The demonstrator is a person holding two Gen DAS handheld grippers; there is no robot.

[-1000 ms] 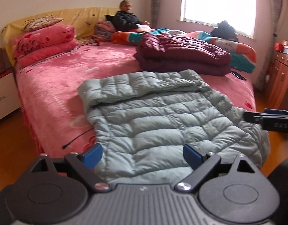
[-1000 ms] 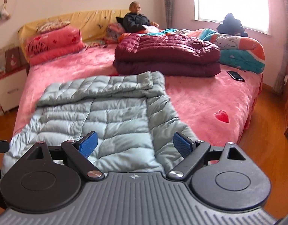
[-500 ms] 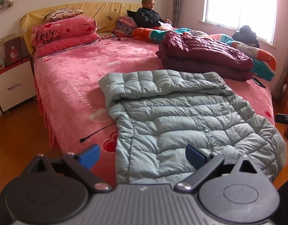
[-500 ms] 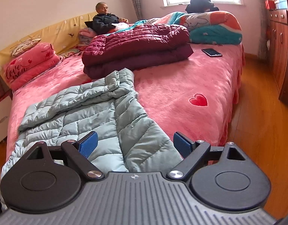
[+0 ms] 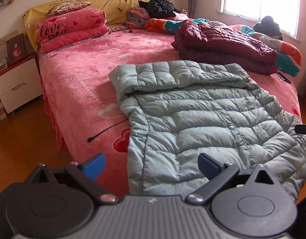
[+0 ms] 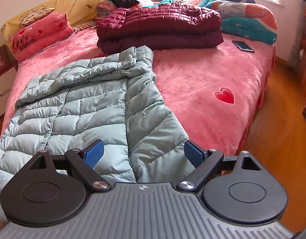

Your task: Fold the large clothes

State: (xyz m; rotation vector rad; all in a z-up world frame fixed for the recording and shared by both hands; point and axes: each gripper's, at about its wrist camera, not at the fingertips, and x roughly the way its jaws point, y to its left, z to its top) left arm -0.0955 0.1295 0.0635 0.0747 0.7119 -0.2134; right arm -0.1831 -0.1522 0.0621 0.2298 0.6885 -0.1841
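Along the bed's (image 5: 77, 91) near edge — grey-green jacket (image 5: 202, 119), hem overhanging.

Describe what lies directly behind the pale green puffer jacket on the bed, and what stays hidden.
Behind the green jacket lies a folded maroon quilted coat on the pink bedspread. Farther back is a colourful quilt. Whatever lies between the coat's folds or under either garment is covered.

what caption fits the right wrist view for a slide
Open right gripper poised over the grey-green puffer jacket on the pink bed.
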